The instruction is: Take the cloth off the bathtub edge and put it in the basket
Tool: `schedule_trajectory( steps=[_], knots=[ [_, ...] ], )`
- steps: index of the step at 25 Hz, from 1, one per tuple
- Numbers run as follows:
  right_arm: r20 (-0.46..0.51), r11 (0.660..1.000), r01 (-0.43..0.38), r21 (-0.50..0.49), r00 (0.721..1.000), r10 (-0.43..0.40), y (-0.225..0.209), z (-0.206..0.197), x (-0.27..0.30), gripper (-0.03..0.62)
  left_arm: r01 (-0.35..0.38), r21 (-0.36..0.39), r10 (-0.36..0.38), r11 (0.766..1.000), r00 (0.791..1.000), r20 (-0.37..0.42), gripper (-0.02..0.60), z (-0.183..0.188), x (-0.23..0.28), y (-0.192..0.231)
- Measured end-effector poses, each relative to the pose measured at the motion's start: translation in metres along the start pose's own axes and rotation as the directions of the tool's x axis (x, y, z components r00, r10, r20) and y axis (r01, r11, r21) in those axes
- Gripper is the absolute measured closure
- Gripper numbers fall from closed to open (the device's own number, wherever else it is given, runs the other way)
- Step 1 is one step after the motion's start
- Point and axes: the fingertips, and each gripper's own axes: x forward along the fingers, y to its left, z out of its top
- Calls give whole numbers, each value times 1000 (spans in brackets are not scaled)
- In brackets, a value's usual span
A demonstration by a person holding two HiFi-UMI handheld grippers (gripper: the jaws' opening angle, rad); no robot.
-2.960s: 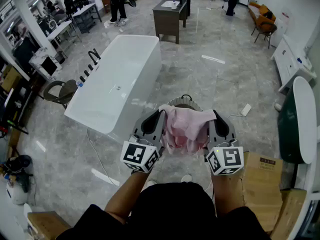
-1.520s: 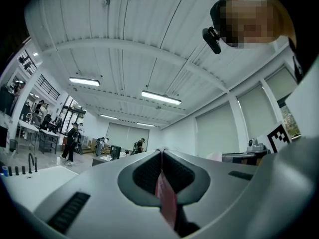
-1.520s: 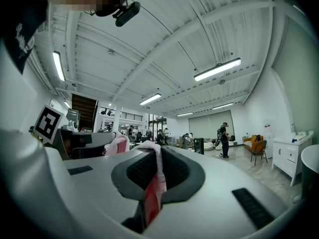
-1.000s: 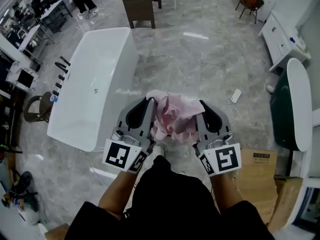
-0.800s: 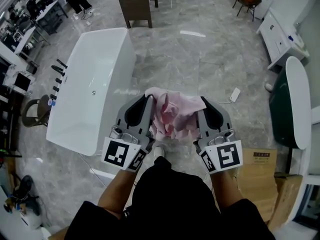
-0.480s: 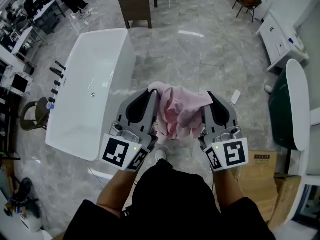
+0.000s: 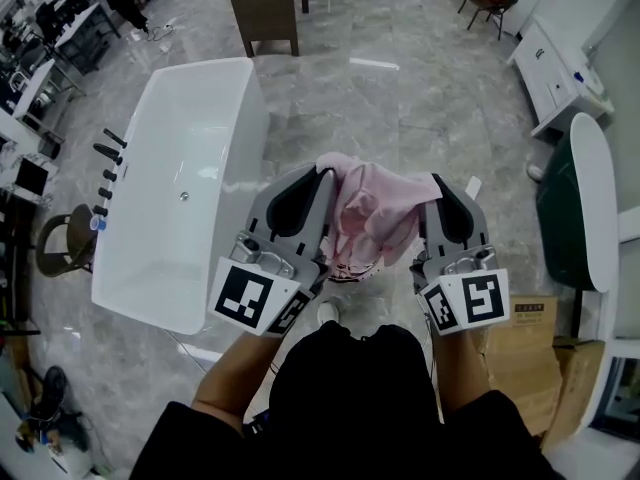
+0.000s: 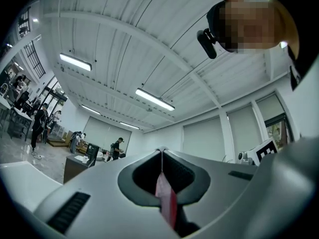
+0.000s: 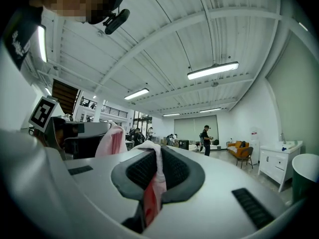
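Carrying the crumpled pale-pink fabric cloth (image 7: 375, 213) clear of the white rectangular freestanding bathtub (image 7: 170, 168). The cloth hangs in the air between the two tools, above the grey marble-patterned floor (image 7: 400, 88) and near the tub's closer corner, touching neither.

The left gripper (image 7: 322, 178) is closed on one edge of the cloth. The left gripper view shows a pink strip pinched between jaws that meet at the tip. The right gripper (image 7: 437, 182) is likewise clamped on the opposite edge. The right gripper view shows a fold of pink-and-white fabric running up between the ribbed pads.

Judged step: transport to the basket. To do it well:
- Keep both grips firm and level, so the slack middle neither sags nor snags.
- Bring the bundle squarely over the basket's mouth.
- Lower it before letting go, and release both sides together.

Containers:
- The basket shows in no view; it may lie hidden below the cloth and tools.
- The bathtub holds nothing visible except its drain fitting.
- A brown cardboard box (image 7: 520, 343) at the lower right appears closed, so its contents cannot be told.
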Motion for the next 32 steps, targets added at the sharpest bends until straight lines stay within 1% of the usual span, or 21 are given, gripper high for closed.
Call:
schedule_trajectory(
  steps=[2,5,10,13,17,22,27,32],
  knots=[
    [-13,1000,22,3,1000,-22,-3,-4,3,559,9,-11,-9,1000,1000,-3,563,-4,2,5],
    [-36,1000,22,-8,999,-22,-2,-7,5,559,-1,-31,1,1000,1000,-12,563,-11,1,13],
    [-27,1000,-30,-9,999,29,6,-12,10,559,1,-62,-1,998,1000,-4,563,-17,1,21],
    [-43,999,-52,8,998,53,7,-20,13,559,-7,-77,7,997,1000,-7,563,-21,3,25],
    [-65,997,-75,5,995,75,6,-32,17,559,-17,-83,16,996,1000,-18,563,-33,7,30],
    [-112,995,-102,2,988,102,5,-50,19,559,-43,-84,38,996,997,-62,563,-55,9,32],
    [-157,994,-101,31,982,104,-6,-79,21,559,-55,-90,44,994,991,-123,563,-87,13,33],
    [-215,991,-115,62,968,126,-7,-109,29,559,-73,-112,52,991,982,-180,563,-121,11,38]
  ],
)
